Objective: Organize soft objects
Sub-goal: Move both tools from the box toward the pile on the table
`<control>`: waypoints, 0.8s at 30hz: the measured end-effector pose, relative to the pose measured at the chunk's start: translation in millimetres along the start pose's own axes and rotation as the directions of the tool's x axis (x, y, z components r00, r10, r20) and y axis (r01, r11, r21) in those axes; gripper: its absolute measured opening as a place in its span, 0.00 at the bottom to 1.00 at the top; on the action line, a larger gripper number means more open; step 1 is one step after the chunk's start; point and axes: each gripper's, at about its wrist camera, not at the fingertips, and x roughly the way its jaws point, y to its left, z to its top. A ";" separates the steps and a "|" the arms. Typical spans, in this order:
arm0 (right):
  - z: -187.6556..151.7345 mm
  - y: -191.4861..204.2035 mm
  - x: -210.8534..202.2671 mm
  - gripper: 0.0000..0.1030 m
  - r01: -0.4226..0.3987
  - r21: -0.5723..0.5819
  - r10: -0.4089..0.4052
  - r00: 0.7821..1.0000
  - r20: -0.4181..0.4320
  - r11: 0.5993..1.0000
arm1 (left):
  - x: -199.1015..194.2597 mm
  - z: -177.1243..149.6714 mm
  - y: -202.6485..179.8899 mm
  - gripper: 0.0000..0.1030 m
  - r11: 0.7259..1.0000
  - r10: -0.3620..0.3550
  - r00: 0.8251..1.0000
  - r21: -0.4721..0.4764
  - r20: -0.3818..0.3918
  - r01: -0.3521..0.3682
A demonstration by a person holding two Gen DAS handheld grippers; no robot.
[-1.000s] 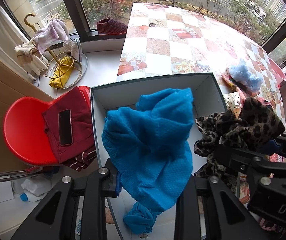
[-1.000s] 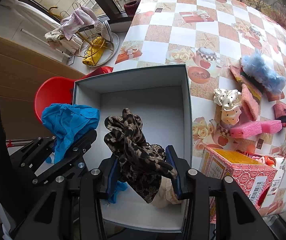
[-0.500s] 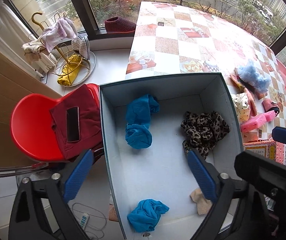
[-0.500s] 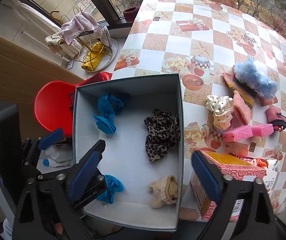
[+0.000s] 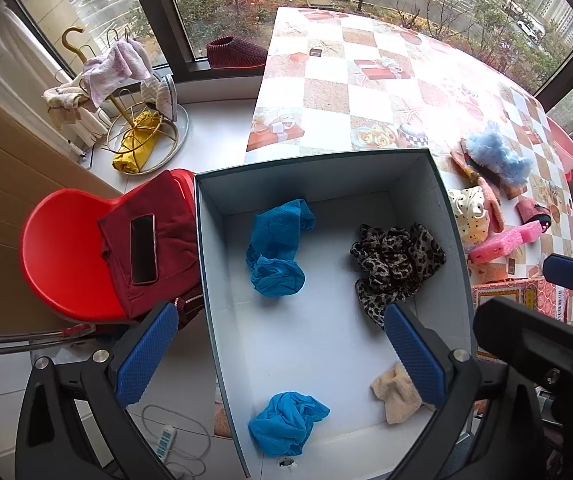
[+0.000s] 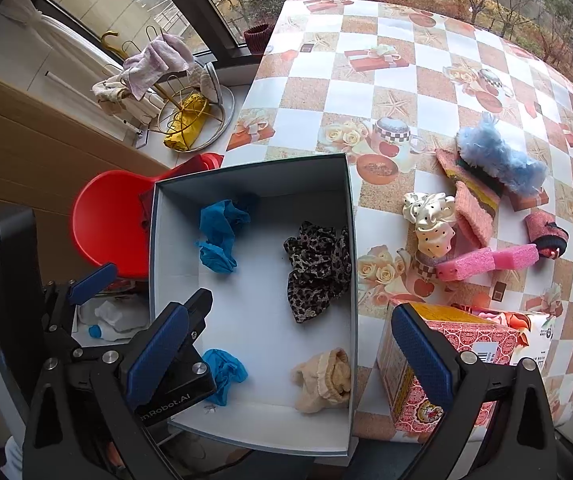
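An open grey box (image 5: pixel 214 240) (image 6: pixel 348 216) stands at the table's near edge. In it lie a blue cloth (image 5: pixel 276 248) (image 6: pixel 218 236), a leopard-print cloth (image 5: pixel 396 264) (image 6: pixel 318 268), a second blue cloth (image 5: pixel 286 422) (image 6: pixel 224 372) and a beige cloth (image 5: pixel 396 394) (image 6: pixel 322 378). My left gripper (image 5: pixel 280 354) is open and empty above the box. My right gripper (image 6: pixel 290 348) is open and empty above the box's near right side. On the table lie a fluffy light-blue piece (image 6: pixel 500 158), a cream dotted scrunchie (image 6: pixel 430 220), pink pieces (image 6: pixel 486 262) and a pink knit piece (image 6: pixel 472 216).
A red chair (image 5: pixel 62 248) with a maroon cloth and a phone (image 5: pixel 142 248) stands left of the box. A patterned carton (image 6: pixel 466 356) sits right of the box. A gold rack with towels (image 5: pixel 126 104) stands by the window.
Both grippers opened and dropped their cloths into the box: the blue cloth from the left, the leopard-print cloth from the right. Both grippers then rose and pulled back.
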 end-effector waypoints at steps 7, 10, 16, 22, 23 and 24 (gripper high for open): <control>-2.3 -7.6 -9.0 0.99 -0.019 0.022 0.018 1.000 0.011 1.000 | -2.5 -1.6 -7.3 1.00 1.000 0.002 1.000 0.021 -0.006 -0.002; -3.0 -10.8 -12.2 0.99 -0.025 0.028 0.024 1.000 0.015 0.999 | -2.4 -2.9 -8.6 1.00 1.000 0.000 1.000 0.020 -0.016 0.000; -2.4 -15.3 -16.4 0.99 -0.044 0.037 0.043 0.999 0.022 0.998 | -4.6 -3.4 -11.8 1.00 1.000 0.004 1.000 0.028 -0.029 -0.004; -4.9 -33.3 -26.4 0.99 -0.086 0.070 0.084 0.996 0.024 0.994 | -9.6 5.2 -25.8 1.00 0.998 -0.026 0.998 0.048 -0.055 0.029; -5.7 -39.3 -30.4 0.99 -0.091 0.079 0.089 0.996 0.028 0.993 | -10.7 8.0 -31.1 1.00 0.998 -0.030 0.998 0.057 -0.058 0.033; -6.5 -46.6 -35.0 0.99 -0.095 0.089 0.093 0.995 0.032 0.991 | -11.7 11.2 -37.1 1.00 0.997 -0.035 0.998 0.067 -0.061 0.039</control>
